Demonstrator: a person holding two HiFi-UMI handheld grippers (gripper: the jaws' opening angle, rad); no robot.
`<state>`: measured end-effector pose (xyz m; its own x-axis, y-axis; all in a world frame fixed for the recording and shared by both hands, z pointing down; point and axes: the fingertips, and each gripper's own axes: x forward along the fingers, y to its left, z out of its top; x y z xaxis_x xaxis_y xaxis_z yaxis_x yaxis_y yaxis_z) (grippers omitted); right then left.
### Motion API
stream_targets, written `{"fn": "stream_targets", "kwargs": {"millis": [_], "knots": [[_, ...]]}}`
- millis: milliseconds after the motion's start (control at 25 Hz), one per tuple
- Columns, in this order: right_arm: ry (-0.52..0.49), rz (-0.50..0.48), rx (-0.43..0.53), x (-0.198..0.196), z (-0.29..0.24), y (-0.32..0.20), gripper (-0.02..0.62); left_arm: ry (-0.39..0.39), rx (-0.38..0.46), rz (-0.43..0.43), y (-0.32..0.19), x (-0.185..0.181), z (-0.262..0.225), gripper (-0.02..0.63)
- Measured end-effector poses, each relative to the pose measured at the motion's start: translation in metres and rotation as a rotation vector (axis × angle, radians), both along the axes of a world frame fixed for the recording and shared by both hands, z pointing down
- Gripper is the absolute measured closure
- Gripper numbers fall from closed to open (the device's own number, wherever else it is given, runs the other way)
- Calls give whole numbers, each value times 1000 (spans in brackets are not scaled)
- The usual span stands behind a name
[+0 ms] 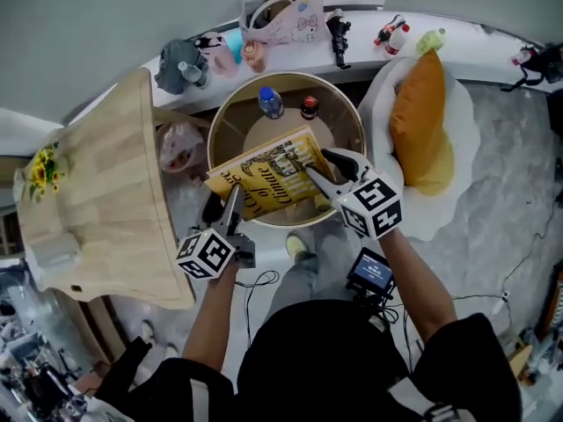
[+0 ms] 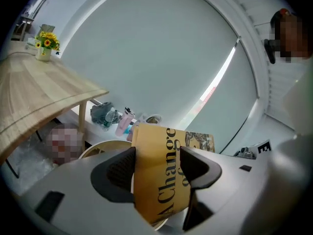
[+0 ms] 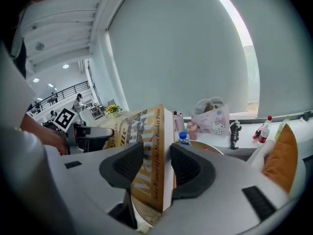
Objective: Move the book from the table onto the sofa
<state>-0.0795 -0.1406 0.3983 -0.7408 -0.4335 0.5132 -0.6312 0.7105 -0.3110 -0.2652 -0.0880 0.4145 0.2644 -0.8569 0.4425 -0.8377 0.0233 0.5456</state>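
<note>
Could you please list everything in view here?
book: one, yellow, held above the round table
round table: one, wooden, under the book
bottle: one, blue-capped, on the round table
jar: one, red-capped, beside the bottle
cushion: one, orange, on the sofa
sofa: one, white, right
desk: one, pale wood, left
flowers: one bunch, yellow, on the desk
bag: one, pink, back ledge
left gripper: one, grey, jaws shut on the book
right gripper: one, grey, jaws shut on the book
</note>
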Motion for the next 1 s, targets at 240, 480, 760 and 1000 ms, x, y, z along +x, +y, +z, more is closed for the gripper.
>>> {"fn": "stream_targets", "kwargs": {"millis": [240, 480, 760, 1000], "knots": [[-2, 74, 72, 34, -43, 40, 407, 11, 59, 74, 29, 33, -35, 319], [-10, 144, 125, 53, -76, 63, 408, 10, 116, 134, 39, 49, -70, 319], [-3, 249, 190, 94, -104, 102, 411, 12, 194, 224, 54, 83, -98, 348], [12, 358, 226, 143, -118, 131, 413, 22, 228, 332, 60, 134, -109, 351]]}}
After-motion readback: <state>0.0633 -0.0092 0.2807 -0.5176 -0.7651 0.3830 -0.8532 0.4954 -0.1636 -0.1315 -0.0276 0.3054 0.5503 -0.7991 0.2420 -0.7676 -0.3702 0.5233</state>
